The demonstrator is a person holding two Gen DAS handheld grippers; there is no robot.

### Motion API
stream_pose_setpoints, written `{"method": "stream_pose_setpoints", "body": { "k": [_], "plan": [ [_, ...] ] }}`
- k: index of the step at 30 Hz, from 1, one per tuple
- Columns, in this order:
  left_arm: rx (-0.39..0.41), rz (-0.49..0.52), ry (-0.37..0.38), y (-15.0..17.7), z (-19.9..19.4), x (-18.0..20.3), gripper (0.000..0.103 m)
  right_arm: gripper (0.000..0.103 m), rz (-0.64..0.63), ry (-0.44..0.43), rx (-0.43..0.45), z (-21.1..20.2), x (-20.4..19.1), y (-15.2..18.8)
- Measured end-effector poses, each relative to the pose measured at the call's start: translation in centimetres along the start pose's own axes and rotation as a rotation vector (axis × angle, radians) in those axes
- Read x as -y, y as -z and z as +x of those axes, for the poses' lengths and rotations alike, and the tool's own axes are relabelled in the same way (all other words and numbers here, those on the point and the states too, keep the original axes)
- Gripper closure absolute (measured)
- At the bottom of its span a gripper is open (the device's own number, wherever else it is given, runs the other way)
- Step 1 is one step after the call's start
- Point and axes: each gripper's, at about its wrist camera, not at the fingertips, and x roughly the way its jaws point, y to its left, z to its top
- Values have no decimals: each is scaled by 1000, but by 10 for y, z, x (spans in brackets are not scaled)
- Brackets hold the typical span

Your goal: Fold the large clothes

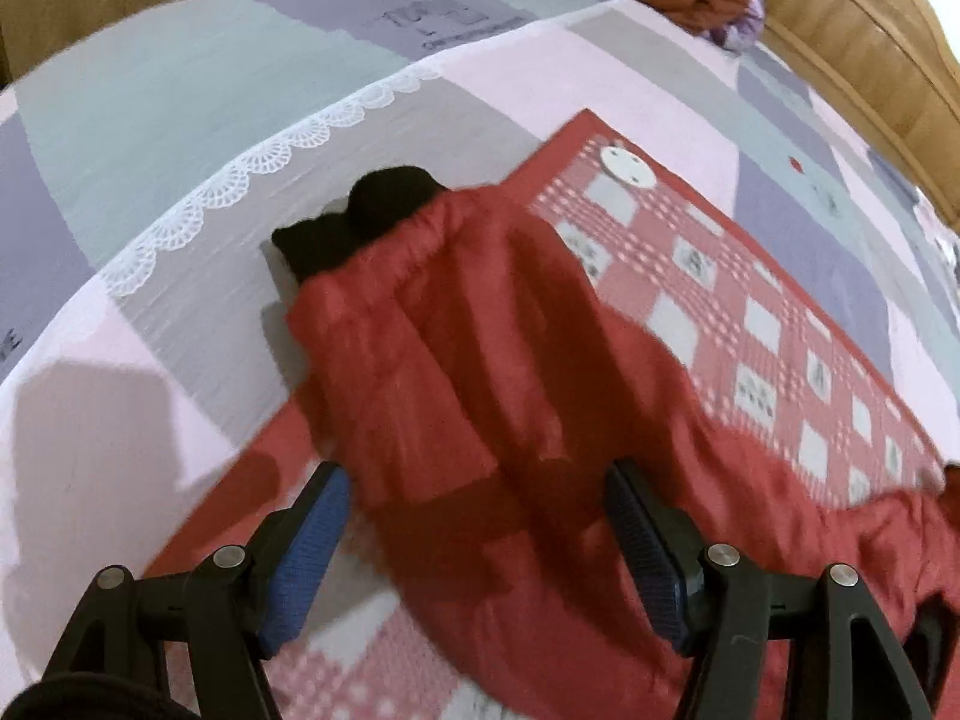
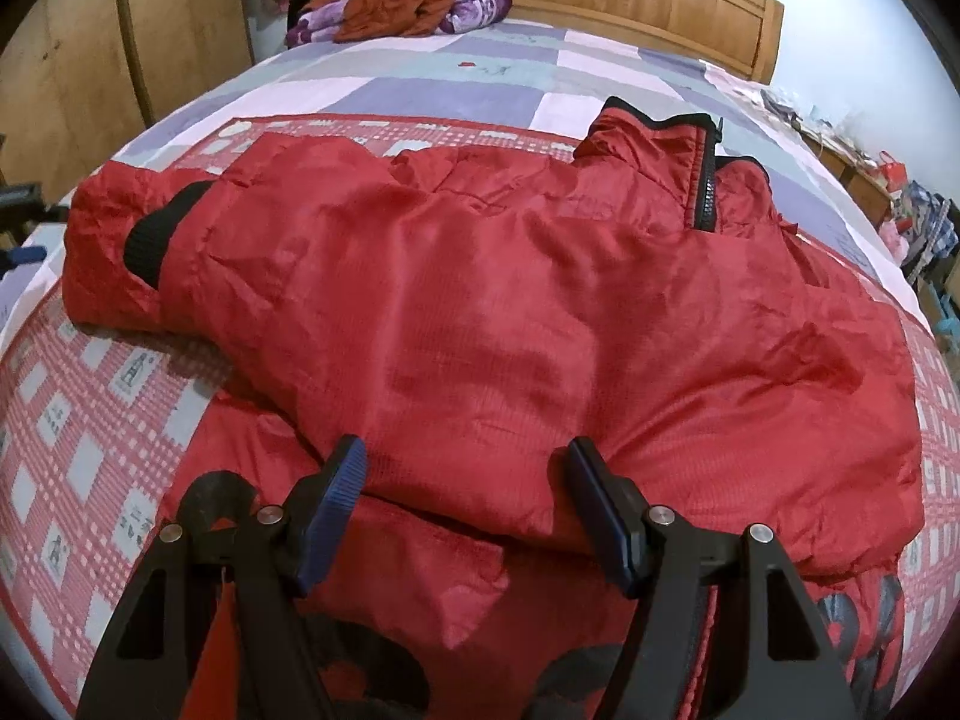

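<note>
Showing no readable writing, red jacket (image 2: 480, 300) lies on checked mat (image 2: 78, 420).

No lettering can be read with certainty. The bedsheet (image 1: 180, 96) carries dark printed letters on a purple patch toward its far edge, too blurred to make out. The red checked cloth (image 2: 72, 420) bears small figures and marks in its white squares, illegible at this size
</note>
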Motion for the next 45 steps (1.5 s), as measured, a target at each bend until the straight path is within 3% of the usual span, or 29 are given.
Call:
{"method": "stream_pose_setpoints", "body": {
  "k": [4,11,12,13,16,22,29,38,41,45],
  "plan": [
    [-29,-30,19,-18,18,2,29,31,-7,10,-2,5,-2,1],
    [-123,-10,-110,-30,67,10,30,31,-22,17,0,10,-2,3],
    [-123,25,-129,-27,71,15,45,31,-23,17,1,11,-2,3],
    [-114,70,-129,-24,73,20,76,31,-24,18,1,12,-2,3],
    [-87,89,-76,-18,68,24,94,31,-33,29,-1,16,-4,3],
    [96,14,73,-18,-1,4,97,30,-50,36,-9,21,-6,1],
    [291,168,218,-16,-123,39,97,28,-57,46,-17,26,-6,-3],
    [398,485,530,9,-223,178,97,29,-22,10,-29,15,3,-15],
    [384,593,617,33,-236,231,98,29,21,1,10,-3,17,-16],
    [288,714,721,79,-227,309,98,29,87,-7,53,-31,48,-7]
  ]
}}
